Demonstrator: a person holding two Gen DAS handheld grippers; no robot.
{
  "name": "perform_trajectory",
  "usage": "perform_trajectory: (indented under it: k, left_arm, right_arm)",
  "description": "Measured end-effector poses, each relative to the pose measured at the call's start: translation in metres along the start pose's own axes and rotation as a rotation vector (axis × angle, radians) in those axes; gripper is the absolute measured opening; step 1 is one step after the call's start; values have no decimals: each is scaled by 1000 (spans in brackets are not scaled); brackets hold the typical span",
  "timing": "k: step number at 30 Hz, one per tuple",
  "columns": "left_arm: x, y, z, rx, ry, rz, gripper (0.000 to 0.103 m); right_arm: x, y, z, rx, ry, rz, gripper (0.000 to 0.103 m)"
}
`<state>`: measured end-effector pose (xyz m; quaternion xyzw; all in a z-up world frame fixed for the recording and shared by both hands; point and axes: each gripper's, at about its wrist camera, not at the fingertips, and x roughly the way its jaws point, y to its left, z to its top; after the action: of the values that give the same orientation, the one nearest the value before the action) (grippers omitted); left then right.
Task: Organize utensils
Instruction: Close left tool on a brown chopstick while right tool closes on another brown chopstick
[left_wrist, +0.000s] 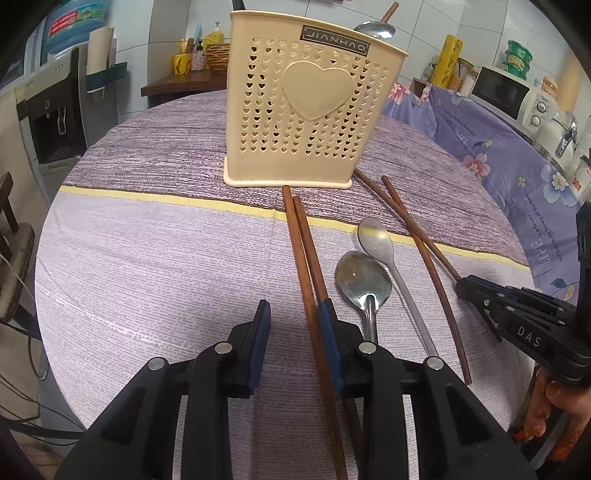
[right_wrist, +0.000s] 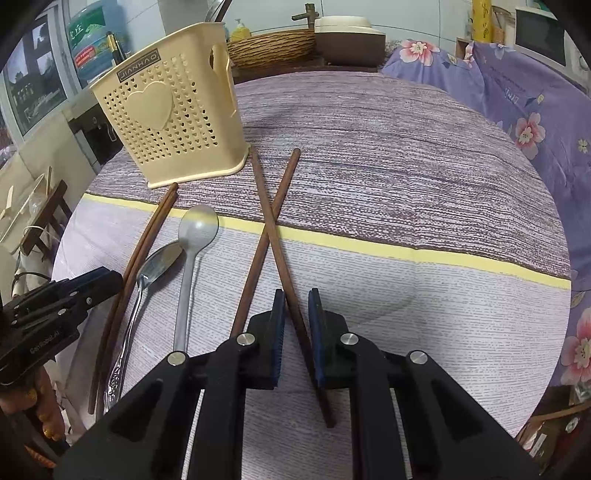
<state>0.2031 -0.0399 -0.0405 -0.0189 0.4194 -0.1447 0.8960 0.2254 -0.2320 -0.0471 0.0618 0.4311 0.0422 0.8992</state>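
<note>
Right gripper (right_wrist: 296, 314) narrowly parted astride one chopstick (right_wrist: 277, 243); long axis runs forward toward holder (right_wrist: 173, 107); left gripper (left_wrist: 295, 325) wide, empty.

Cream holder (left_wrist: 314, 107) w/ heart cutouts.

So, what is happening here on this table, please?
A person holds a gripper in each hand and is sorting utensils into the cream holder, which already contains a spoon. Both grippers are open. The left gripper straddles the parallel pair of chopsticks; the right gripper has one stick of the crossed chopsticks between its fingers. Two spoons lie on the tablecloth between the pairs.
</note>
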Motion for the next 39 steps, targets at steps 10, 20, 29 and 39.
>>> perform_trajectory:
  k: [10, 20, 29, 39]
  left_arm:
    - [0, 8, 3, 36, 0, 54, 21]
    - [-5, 33, 3, -19, -3, 57, 21]
    - [-5, 43, 7, -85, -8, 40, 34]
    - [22, 56, 49, -76, 11, 116, 37]
  right_arm:
    - [-20, -5, -6, 17, -96, -22, 7]
    - [-22, -43, -12, 115, -102, -102, 7]
    - [-20, -44, -5, 104, -89, -71, 53]
    - [5, -52, 68, 57, -76, -21, 46]
